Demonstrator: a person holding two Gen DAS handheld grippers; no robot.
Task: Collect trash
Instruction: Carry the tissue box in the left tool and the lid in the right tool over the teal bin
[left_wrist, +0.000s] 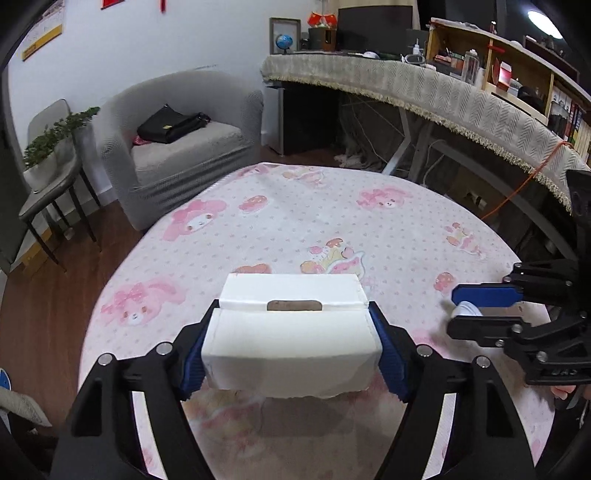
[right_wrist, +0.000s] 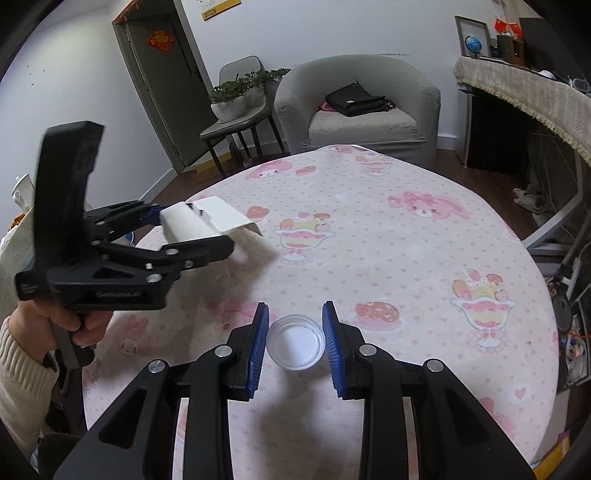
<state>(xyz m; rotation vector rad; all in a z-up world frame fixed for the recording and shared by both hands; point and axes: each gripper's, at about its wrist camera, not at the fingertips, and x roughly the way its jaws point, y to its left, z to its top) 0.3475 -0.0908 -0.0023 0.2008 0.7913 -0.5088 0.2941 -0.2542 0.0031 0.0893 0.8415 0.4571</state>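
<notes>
My left gripper is shut on a white cardboard box and holds it above the round table. The box and left gripper also show at the left of the right wrist view, lifted off the cloth. My right gripper has a small clear plastic cup between its blue pads; the pads touch its sides. In the left wrist view the right gripper is at the right edge with the cup between its fingers.
The table has a pink cartoon-print cloth. Behind it stand a grey armchair with a black bag, a chair with a potted plant, and a long cluttered desk at the right.
</notes>
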